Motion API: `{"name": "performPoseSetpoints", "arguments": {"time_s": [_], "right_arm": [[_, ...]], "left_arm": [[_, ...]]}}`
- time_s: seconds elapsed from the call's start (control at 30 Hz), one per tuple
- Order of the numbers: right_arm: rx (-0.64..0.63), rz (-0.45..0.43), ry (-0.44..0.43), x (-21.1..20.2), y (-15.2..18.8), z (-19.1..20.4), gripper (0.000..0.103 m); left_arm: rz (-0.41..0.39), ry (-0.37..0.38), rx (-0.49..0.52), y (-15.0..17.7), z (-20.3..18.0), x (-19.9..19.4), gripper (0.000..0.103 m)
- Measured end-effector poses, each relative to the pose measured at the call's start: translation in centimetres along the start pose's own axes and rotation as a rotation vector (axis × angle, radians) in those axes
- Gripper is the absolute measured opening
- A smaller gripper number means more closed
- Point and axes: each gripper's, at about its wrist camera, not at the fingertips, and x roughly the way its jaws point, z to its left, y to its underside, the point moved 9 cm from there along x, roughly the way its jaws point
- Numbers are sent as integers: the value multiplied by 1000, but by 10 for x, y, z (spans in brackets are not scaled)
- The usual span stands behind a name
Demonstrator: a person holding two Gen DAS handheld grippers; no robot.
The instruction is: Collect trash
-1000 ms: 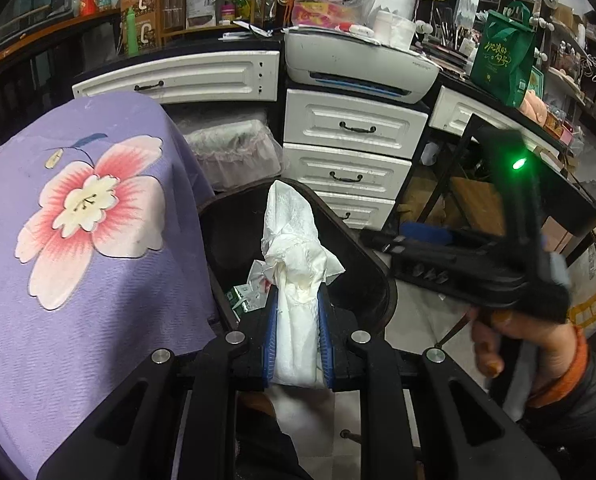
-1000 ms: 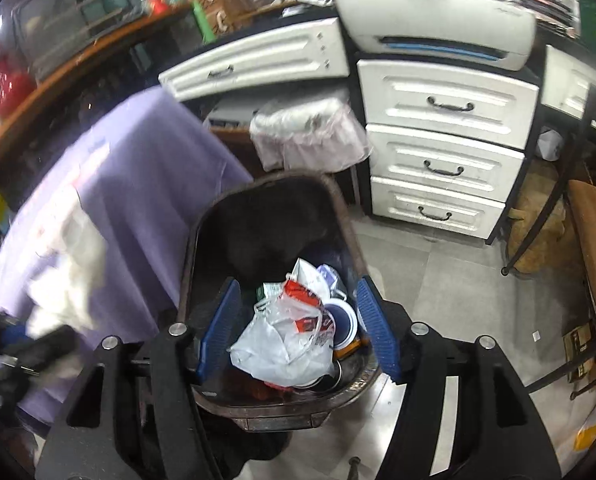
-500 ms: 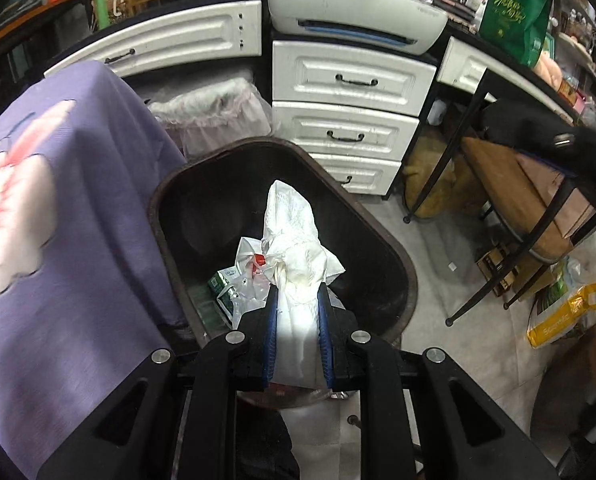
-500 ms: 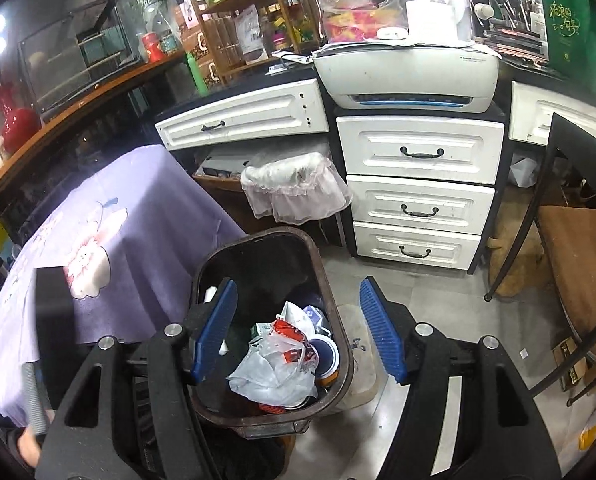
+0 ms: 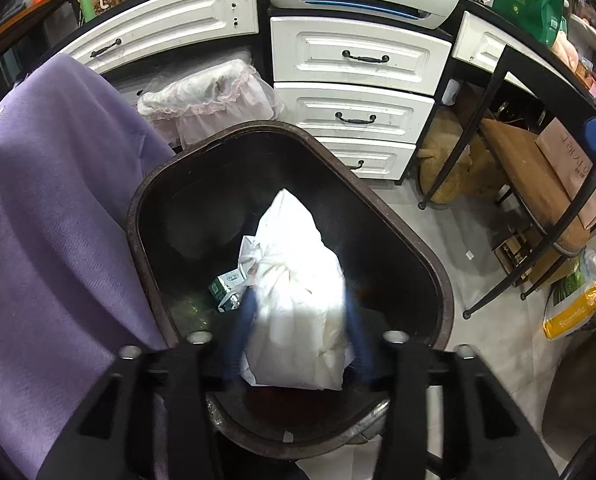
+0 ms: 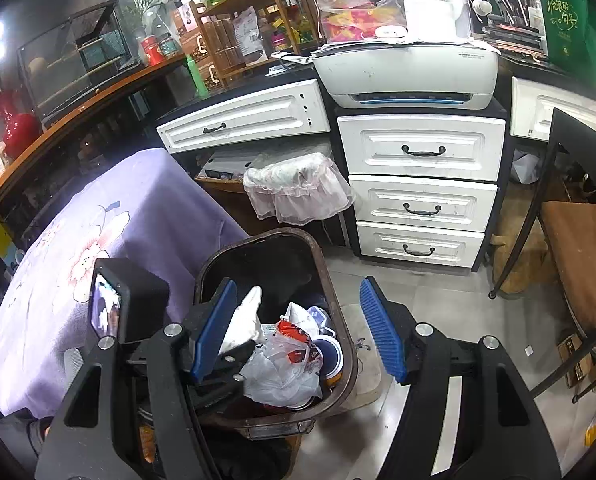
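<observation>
the left gripper (image 5: 298,332) hangs right over the dark brown bin (image 5: 429,256), pointing steeply down into it, and its jaws are opening, the blue pads blurred on either side of a wad of white tissue (image 5: 298,300). the wad sits between the pads with a sliver of gap showing on each side, so it looks let go rather than pinched, though the blur makes that hard to swear to. it is above the bin's mouth, with a small green and white carton (image 5: 228,290) lying down inside to its left. from the other side, the right gripper (image 6: 298,328) is held further back and higher, its blue pads spread wide with nothing between them; the bin's rim and a crumpled plastic bag (image 6: 282,368) with red print show through the gap. the bin stands on the tiled floor just beside a table draped in a purple cloth (image 5: 46,240), in front of white drawers (image 5: 353,112).
</observation>
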Motion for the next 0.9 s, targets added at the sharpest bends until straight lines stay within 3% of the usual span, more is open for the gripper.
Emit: {"name": "performPoseSetpoints", "arguments": {"time_s": [0.07,0.13,0.4,0.63,0.73,0.9], "right_arm": [[1,-4,-1,-1,-1,0,65],[-1,-10,1,-2,-2,1,65],[-29,-47,19,-13,-15,5,67],[-53,-113,59,-41,-33,11,74],[-66,-158,115,-61,-36,15,78],[-55,-185,87,-87,-28,37,86]], "left_arm": [[-9,-9,8,-2,0,0,65],[-16,-9,14,-2,-1,-2,71],[-88,20,24,0,-6,-38,80],[-210,59,46,14,-16,-103,88],[-285,58,47,22,-11,-137,94],[-393,22,-8,35,14,-189,97]]}}
